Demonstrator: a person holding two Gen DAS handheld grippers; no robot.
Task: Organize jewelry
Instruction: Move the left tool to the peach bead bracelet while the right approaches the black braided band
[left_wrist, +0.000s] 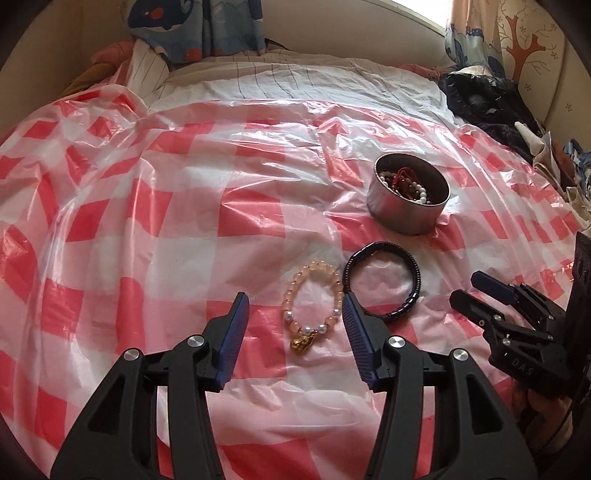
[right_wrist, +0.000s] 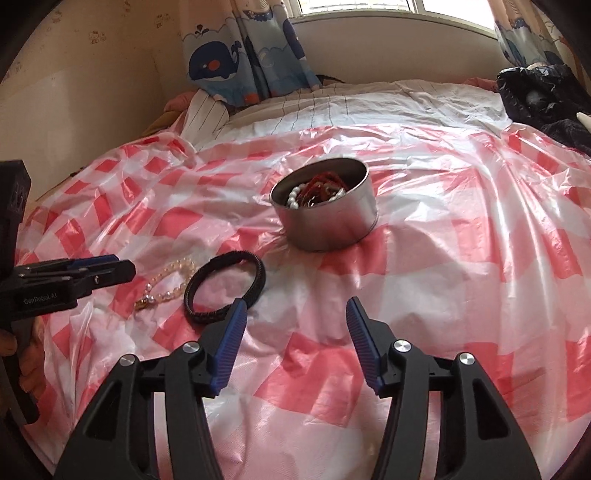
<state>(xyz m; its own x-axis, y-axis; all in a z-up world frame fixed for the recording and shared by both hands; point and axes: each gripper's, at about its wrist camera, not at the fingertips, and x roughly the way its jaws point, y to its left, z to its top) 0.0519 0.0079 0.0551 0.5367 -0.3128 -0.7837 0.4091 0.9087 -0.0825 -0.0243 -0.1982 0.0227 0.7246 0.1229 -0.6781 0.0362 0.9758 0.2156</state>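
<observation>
Both grippers' fingers (left_wrist: 236, 325) spread, empty; only the left view shows the bracelet's gold charm (left_wrist: 304, 338).

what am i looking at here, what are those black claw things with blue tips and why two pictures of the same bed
Those claws are hand-held grippers, one in each of a person's hands, each with a camera looking along its two fingers. One picture is from the left gripper, the other from the right gripper, so each also sees the other at its edge. Both stand open and hold nothing. On the red-and-white checked plastic sheet lie a pale beaded bracelet with a gold charm and, touching it, a black bracelet. Behind them stands a round metal tin already holding beads. The job is tidying jewelry.
</observation>
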